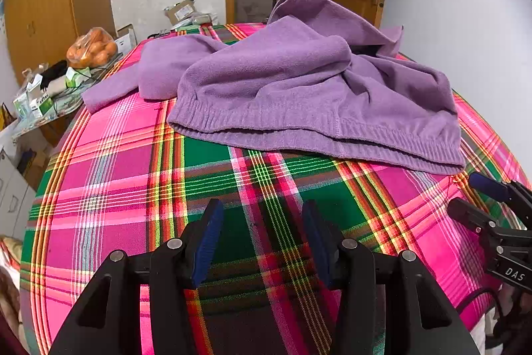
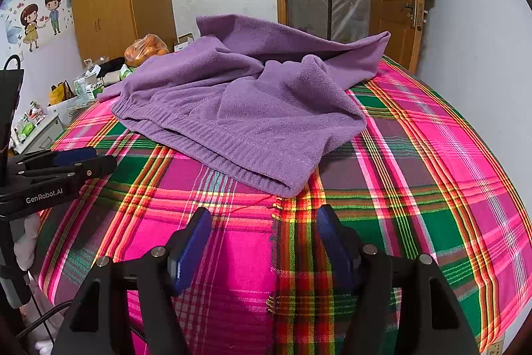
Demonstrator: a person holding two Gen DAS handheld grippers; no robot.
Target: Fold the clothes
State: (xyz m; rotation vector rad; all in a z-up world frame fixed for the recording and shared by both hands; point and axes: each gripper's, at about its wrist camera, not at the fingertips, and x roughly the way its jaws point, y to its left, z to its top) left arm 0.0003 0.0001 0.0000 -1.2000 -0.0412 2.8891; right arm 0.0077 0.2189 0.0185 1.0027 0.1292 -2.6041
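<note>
One crumpled purple fleece garment (image 1: 292, 88) on pink plaid bedcover (image 1: 133, 188); both grippers, left (image 1: 262, 238) and right (image 2: 262, 242), released, empty. Only the right view's upper left shows a cartoon wall sticker (image 2: 40, 19).

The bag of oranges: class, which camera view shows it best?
The left wrist view: the bag of oranges sits large and unobstructed beside the bed. In the right wrist view it is smaller, and its lower edge is hidden behind the purple fleece garment.

both grippers tilt downward side by side, left gripper (image 1: 262, 235) and right gripper (image 2: 264, 242) with jaws apart, holding nothing.
</note>
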